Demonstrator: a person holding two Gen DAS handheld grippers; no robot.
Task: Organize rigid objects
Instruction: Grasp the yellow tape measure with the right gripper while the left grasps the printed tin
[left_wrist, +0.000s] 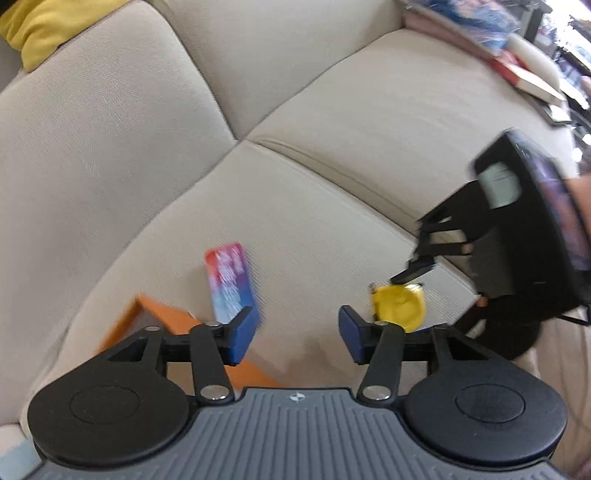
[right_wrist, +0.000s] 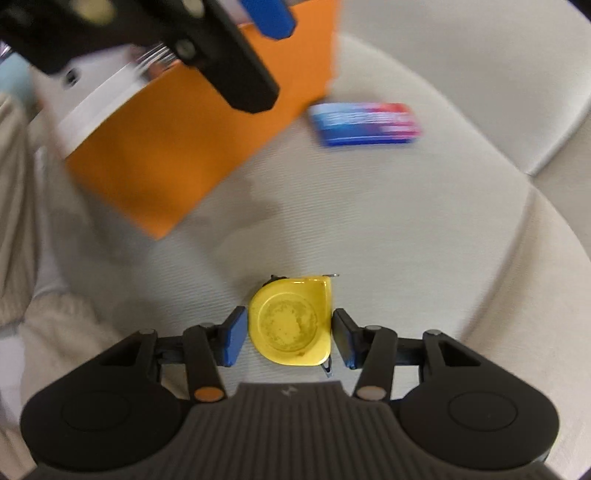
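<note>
Sofa seat cushion (right_wrist: 369, 221), beige, carries three items. Yellow tape measure (right_wrist: 290, 321) lies flat between the jaws of the right gripper (right_wrist: 288, 334); pads sit just beside its edges, contact not confirmed. Orange box (right_wrist: 177, 147) lies at 10 o'clock from it, red-and-blue card pack (right_wrist: 365, 123) at 1 o'clock. Left gripper (left_wrist: 297, 332) hangs with jaws wide, empty, above the box edge.
</note>
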